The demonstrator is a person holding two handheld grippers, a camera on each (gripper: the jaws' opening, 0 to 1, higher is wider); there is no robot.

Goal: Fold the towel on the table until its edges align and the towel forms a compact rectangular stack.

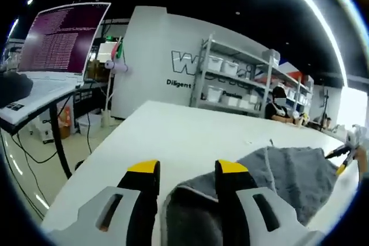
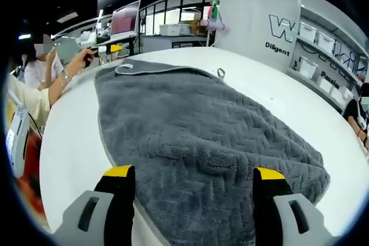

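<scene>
Grey towel [image 2: 196, 142] lies spread on white table [image 2: 69, 142], herringbone weave, far edge folded over w/ a small loop [image 2: 221, 72] at far right. Right gripper [image 2: 194, 172] jaws wide apart, straddling towel's near edge, nothing clamped. In left gripper view, left gripper [image 1: 187, 168] jaws apart at towel [image 1: 288, 171] corner; right jaw overlaps cloth, can't tell if it grips. Laptop [image 1: 57, 44] on stand far left. Shelves [image 1: 248, 82] w/ bins behind table.

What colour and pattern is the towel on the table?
The towel is dark grey with a woven zigzag, herringbone-like texture, clearest in the right gripper view.
</scene>
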